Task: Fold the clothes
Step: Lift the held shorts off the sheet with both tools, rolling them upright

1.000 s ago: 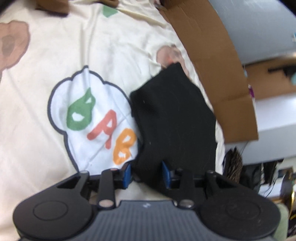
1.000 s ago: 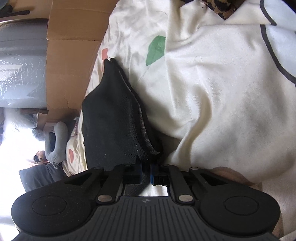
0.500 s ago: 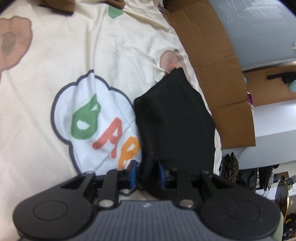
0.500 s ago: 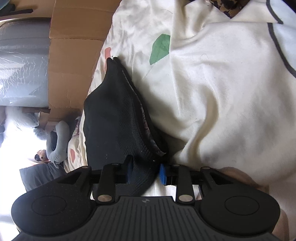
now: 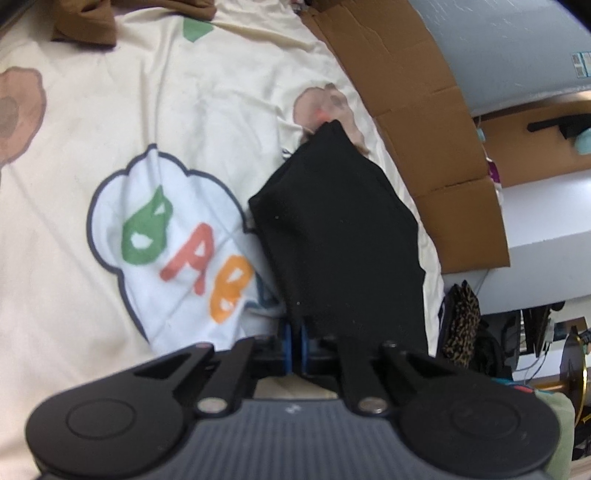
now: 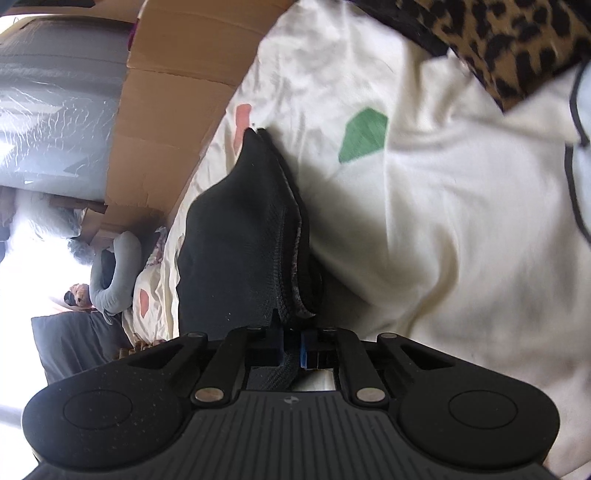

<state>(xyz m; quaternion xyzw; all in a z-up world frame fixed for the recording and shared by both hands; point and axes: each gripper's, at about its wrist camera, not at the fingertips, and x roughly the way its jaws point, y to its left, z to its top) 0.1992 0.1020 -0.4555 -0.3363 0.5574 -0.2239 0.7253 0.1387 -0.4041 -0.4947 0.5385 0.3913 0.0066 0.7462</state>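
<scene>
A folded black garment (image 5: 343,229) lies on a cream cartoon-print bedsheet (image 5: 110,110), near the sheet's right edge in the left wrist view. My left gripper (image 5: 295,332) is shut on the garment's near left corner, its blue pads pinched together with fabric between them. In the right wrist view the same black garment (image 6: 236,251) runs away from me with its layered mesh edge showing. My right gripper (image 6: 293,332) has its jaws closing, and the pads press on the garment's near edge. The cloth's near end is lifted slightly off the sheet.
Flattened cardboard (image 5: 424,129) lines the bed's side beside the garment. A brown garment (image 5: 85,26) lies at the far end of the sheet. A leopard-print cloth (image 6: 498,40) sits at the far right. A grey neck pillow (image 6: 114,269) lies beyond the bed.
The left jaws went from open around the garment's corner to shut on it. The right jaws opened, took more fabric and closed again. Both grippers rose a little with the near edge.
</scene>
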